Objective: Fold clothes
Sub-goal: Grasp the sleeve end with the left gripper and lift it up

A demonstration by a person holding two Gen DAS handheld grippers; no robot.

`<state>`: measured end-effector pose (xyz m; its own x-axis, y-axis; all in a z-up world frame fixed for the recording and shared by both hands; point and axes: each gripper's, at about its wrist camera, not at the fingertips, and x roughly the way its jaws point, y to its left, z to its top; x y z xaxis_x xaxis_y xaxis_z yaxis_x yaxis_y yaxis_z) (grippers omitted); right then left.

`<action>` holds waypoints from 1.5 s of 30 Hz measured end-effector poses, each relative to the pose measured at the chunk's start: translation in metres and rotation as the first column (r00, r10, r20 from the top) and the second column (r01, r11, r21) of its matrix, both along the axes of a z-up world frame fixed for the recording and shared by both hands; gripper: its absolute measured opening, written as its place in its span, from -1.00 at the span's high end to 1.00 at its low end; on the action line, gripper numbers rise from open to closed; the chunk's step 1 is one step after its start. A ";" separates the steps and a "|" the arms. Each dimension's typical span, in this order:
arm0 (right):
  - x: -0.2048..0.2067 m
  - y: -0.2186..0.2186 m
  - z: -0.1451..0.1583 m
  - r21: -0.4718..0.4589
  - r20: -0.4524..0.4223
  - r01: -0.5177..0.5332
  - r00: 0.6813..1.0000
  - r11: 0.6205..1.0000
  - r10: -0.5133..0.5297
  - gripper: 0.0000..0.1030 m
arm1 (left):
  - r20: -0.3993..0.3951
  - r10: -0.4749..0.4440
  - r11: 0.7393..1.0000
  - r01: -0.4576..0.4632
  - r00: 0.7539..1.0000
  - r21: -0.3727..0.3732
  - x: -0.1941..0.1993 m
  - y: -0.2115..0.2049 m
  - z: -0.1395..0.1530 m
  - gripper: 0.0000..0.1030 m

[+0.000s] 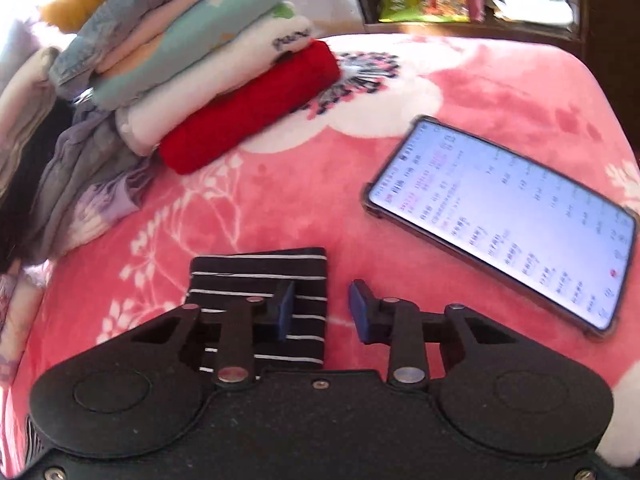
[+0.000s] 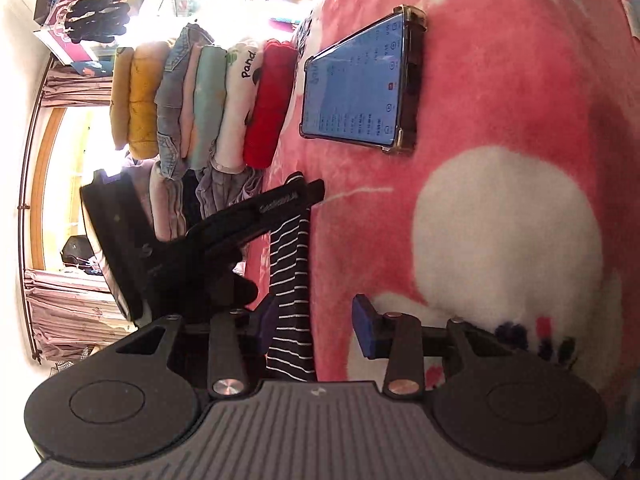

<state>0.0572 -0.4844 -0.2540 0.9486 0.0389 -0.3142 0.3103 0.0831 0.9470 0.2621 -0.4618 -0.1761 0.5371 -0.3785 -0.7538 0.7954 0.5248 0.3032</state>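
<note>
Pink floral blanket (image 1: 500,80): striped folded garment (image 1: 260,276) under left hand-held gripper (image 1: 322,312), jaws apart, empty. Lit phone (image 1: 500,224) right, stack of folded clothes (image 1: 192,60) behind. Right wrist view: right hand-held gripper (image 2: 316,328) open beside garment's edge; left gripper body crowds it.

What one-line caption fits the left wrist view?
Left tongs open over a folded striped garment on a pink blanket, beside a lit phone.
</note>
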 end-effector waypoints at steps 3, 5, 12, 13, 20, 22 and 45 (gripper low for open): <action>0.000 0.000 0.000 -0.009 -0.002 -0.005 1.000 1.000 0.004 0.22 | 0.000 0.047 0.999 -0.047 0.999 -0.009 0.002 0.001 -0.003 0.66; 0.001 0.000 0.001 -0.020 -0.005 -0.009 1.000 1.000 0.008 0.22 | 0.043 0.021 0.999 -0.022 0.999 0.028 -0.005 -0.006 -0.008 0.77; 0.007 0.006 0.008 -0.115 -0.035 -0.051 0.998 0.992 0.048 0.20 | -0.083 0.153 0.957 -0.169 0.985 -0.235 0.000 0.045 0.051 0.94; 0.008 0.007 0.010 -0.137 -0.041 -0.064 0.997 0.989 0.059 0.19 | -0.108 0.171 0.938 -0.195 0.979 -0.288 -0.001 0.060 0.063 0.94; 0.019 0.032 0.039 -0.342 -0.069 -0.186 0.983 0.921 0.172 -0.28 | -0.139 0.287 0.784 -0.316 0.948 -0.535 -0.010 0.184 0.145 0.94; 0.024 0.047 0.052 -0.432 -0.069 -0.239 0.970 0.869 0.233 -0.29 | -0.138 0.320 0.746 -0.339 0.937 -0.574 -0.015 0.218 0.162 0.94; 0.044 0.247 0.070 -0.850 -0.448 -0.526 0.728 0.005 0.520 0.25 | -0.204 0.565 0.472 -0.516 0.799 -0.714 -0.072 0.490 0.201 0.94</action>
